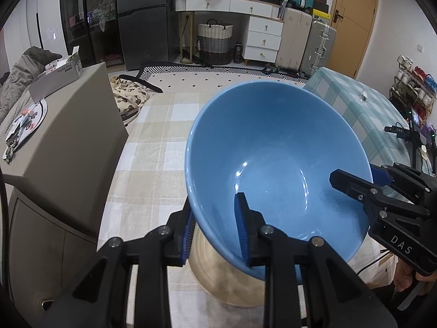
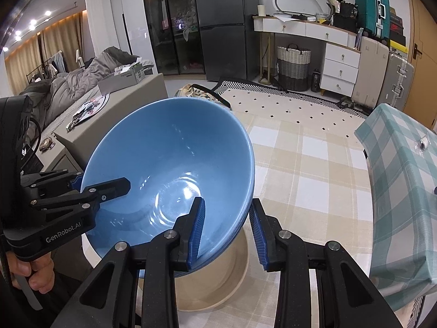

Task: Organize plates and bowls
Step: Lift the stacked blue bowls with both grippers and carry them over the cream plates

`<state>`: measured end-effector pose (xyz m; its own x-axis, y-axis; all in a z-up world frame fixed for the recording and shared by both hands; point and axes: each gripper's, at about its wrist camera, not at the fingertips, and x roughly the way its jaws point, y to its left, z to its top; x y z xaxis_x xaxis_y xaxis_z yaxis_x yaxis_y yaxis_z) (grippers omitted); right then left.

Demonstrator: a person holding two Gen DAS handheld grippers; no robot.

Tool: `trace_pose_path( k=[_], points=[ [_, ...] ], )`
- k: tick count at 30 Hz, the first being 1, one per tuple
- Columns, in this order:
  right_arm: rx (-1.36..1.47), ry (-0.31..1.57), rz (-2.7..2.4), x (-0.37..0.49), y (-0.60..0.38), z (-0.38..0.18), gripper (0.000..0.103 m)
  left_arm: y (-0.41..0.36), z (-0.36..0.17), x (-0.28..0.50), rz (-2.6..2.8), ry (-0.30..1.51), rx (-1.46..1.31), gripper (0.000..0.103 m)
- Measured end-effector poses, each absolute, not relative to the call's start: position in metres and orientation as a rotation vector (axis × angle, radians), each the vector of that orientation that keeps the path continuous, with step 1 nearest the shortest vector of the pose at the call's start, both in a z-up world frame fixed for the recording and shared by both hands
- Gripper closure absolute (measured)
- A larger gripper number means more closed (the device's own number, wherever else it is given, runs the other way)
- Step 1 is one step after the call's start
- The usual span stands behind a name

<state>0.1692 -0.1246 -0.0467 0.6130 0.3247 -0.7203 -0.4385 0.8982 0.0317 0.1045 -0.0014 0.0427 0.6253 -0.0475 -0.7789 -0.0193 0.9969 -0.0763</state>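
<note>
Your left claw (image 1: 215,235) is clamped on the near rim of the blue bowl (image 1: 273,158), one blue pad inside the wall and one outside. Your right claw (image 2: 228,235) grips the opposite side of the same rim in the same way. The bowl hangs tilted between them over a beige bowl (image 2: 218,281), which stands on the desk (image 2: 300,169) with its checked cloth. The blue bowl's underside seems to touch the beige rim, though the fingers hide that spot.
</note>
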Motion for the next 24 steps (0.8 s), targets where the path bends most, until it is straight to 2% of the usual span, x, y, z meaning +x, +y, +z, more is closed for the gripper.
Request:
trace_pose_path(
  k=[24],
  points=[
    [-0.226,0.894,0.423,0.185,-0.106,-0.099,0.069,-0.001,-0.015,0.123,0.028,1.044,-0.038,0.078]
  ],
)
